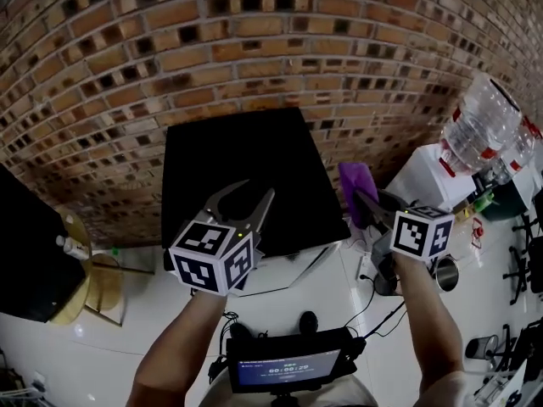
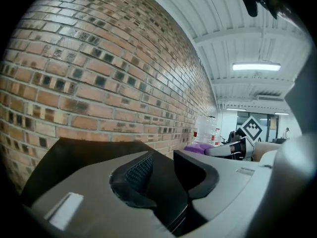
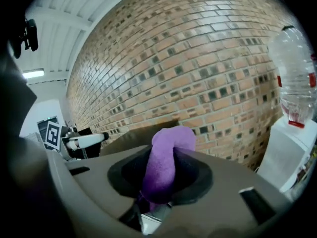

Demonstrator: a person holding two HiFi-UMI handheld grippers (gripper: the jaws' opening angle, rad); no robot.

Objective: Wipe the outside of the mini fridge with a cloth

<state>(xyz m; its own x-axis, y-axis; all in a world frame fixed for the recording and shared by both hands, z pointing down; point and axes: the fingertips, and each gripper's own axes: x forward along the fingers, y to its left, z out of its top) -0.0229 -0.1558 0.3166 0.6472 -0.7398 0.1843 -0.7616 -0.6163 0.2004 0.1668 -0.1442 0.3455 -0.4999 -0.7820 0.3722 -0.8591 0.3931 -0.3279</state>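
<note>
We are gripping the purple cloth [image 1: 357, 182] in the right gripper [image 1: 366, 203], right of centre; the mini fridge [image 1: 229, 151] is lying just left of it, centre frame. The left gripper [image 1: 257, 195] is holding its jaws apart, empty.

Your head camera looks steeply down onto the top of the mini fridge [image 1: 246, 164] and the brick wall [image 1: 212, 49] behind it. Both gripper cameras face that same wall, nearly level, along their jaws, close in.
</note>
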